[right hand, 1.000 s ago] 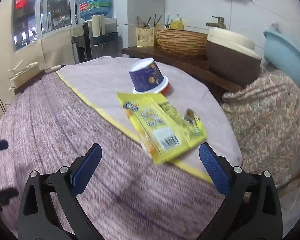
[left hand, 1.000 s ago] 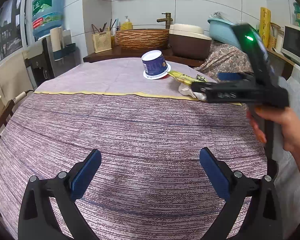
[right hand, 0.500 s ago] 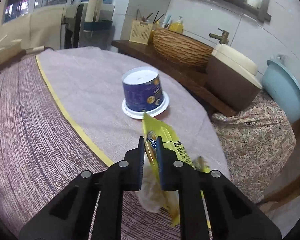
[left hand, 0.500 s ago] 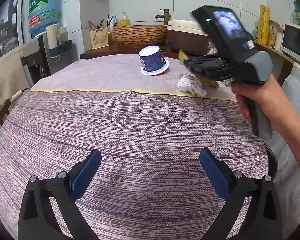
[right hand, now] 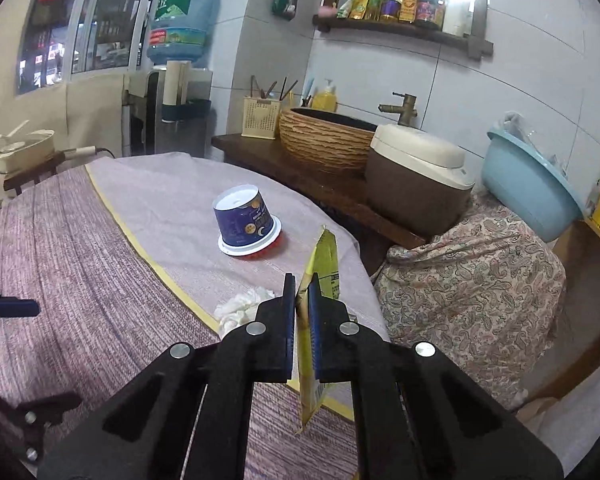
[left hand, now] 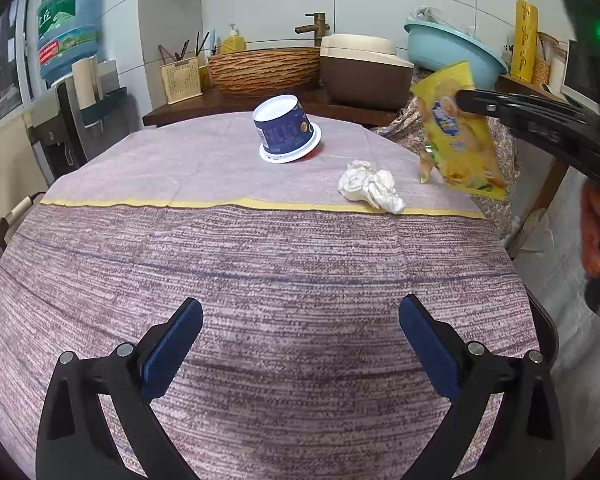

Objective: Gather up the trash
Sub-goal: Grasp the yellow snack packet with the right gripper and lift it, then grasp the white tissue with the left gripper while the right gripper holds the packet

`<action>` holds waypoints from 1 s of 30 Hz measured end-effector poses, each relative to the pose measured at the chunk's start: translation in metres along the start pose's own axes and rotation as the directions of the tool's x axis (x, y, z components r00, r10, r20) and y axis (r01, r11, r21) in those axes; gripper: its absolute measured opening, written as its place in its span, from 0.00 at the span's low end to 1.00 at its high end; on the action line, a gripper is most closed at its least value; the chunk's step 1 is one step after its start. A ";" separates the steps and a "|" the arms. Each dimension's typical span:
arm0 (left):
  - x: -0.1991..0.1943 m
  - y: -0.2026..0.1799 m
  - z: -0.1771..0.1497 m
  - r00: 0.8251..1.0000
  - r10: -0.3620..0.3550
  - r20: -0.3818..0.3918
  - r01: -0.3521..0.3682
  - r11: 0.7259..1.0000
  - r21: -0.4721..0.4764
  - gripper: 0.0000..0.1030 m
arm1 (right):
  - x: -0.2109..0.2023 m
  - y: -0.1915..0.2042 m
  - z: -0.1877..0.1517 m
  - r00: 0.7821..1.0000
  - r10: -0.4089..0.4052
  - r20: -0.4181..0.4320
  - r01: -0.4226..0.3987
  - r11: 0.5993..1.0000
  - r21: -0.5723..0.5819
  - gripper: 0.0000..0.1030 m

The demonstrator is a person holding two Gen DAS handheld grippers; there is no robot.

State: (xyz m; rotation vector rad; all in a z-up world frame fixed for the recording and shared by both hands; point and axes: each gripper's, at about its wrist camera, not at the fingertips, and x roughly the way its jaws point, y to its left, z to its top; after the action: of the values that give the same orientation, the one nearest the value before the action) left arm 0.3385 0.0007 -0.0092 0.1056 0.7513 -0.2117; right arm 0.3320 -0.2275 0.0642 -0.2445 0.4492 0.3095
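Tiled walls back a kitchen corner: at ten o'clock in the left wrist view a water bottle (left hand: 66, 32) stands on its dispenser, at twelve a woven basin (left hand: 265, 69) sits under a brass tap, and at one to two o'clock come a brown cooker (left hand: 365, 73) and a blue tub (left hand: 452, 49). A round table (left hand: 260, 280) under a purple striped cloth with a yellow band fills the foreground.

A second ago the yellow snack wrapper (left hand: 458, 136) lay flat beside the upturned blue cup (left hand: 286, 130); now it hangs clear of the cloth at two o'clock, uncovering the crumpled white tissue (left hand: 370, 187) at one o'clock, which rests on the band's far side.

The wrapper is glossy yellow with a blue logo and a barcode, creased, tilted. The left gripper (left hand: 300, 344) hovers wide open and empty over the near cloth. The right gripper (right hand: 302, 316) is clamped on the wrapper's edge.
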 end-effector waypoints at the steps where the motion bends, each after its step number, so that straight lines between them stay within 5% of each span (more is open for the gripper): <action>1: 0.002 -0.001 0.001 1.000 0.002 -0.002 -0.002 1.000 -0.001 0.94 | -0.005 -0.002 -0.002 1.000 -0.001 0.009 0.001 1.000 0.003 0.07; 18: 0.057 -0.043 0.043 0.994 -0.083 -0.072 0.087 0.995 0.054 0.94 | -0.088 -0.055 -0.037 0.996 0.037 0.081 -0.048 0.990 0.134 0.07; 30: 0.111 -0.077 0.085 0.994 0.024 -0.106 -0.010 0.990 0.138 0.91 | -0.120 -0.078 -0.059 0.997 0.000 0.081 -0.013 0.987 0.161 0.07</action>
State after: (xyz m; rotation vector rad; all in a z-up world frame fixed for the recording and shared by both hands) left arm 0.4562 -0.1061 -0.0248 0.2554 0.8424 -0.2427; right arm 0.2340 -0.3459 0.0808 -0.0719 0.3932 0.2870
